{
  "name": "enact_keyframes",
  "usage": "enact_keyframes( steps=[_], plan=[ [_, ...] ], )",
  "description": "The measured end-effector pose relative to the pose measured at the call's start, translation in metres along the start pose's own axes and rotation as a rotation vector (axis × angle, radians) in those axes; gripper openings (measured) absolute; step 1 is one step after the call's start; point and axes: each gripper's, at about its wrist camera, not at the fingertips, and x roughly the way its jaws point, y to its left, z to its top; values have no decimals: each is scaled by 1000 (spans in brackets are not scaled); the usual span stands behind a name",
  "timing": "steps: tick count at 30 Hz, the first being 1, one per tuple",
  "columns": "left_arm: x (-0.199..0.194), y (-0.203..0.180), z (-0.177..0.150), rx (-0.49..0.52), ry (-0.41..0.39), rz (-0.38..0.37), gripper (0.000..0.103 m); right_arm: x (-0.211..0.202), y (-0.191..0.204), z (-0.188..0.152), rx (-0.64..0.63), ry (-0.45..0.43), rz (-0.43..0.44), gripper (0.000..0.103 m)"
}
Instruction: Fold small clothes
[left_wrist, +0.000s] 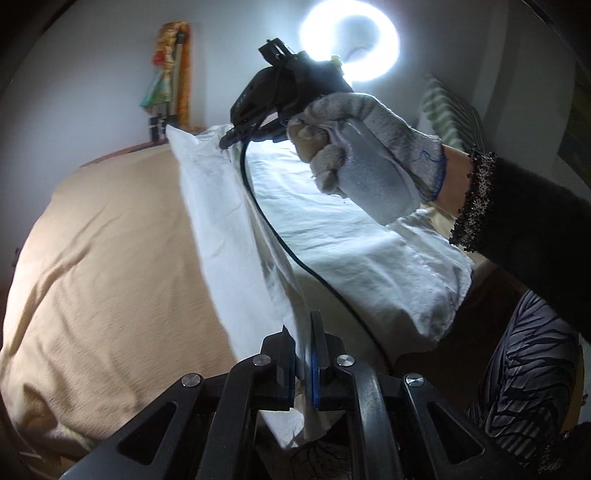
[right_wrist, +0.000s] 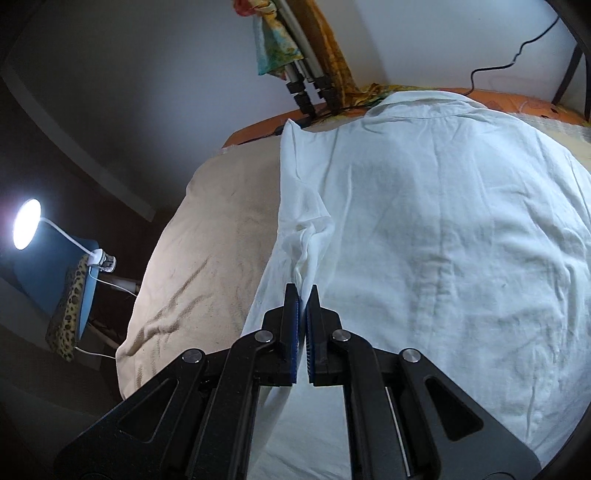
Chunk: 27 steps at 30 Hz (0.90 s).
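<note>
Crinkled white matt cotton-like shirt; beige napped blanket; matt black plastic claw, shiny metal rivets.

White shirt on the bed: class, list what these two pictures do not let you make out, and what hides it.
- Left wrist view: the white shirt has its right sleeve end hidden behind the gloved hand and dark sleeve.
- Right wrist view: the shirt's hem is cut off by the lower edge and the right tool.
- Left wrist view: the ring light glares, blurring the right tool's top.
</note>
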Motion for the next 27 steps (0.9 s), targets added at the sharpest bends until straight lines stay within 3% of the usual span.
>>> enact_keyframes(
  steps=[14,19,24,27],
  plan=[
    [36,-28,-2,58,109,-45,3,10,-60,-15,100,44,-124,4],
    [31,-33,-14,60,140,-127,23,10,-64,-12,107,58,-126,5],
    [-3,-33,-25,44,94,-150,28,-30,-55,-13,41,-16,-159,25],
    [-25,-27,-30,24,55,-123,28,-62,-55,-18,48,-46,-110,26]
  ],
)
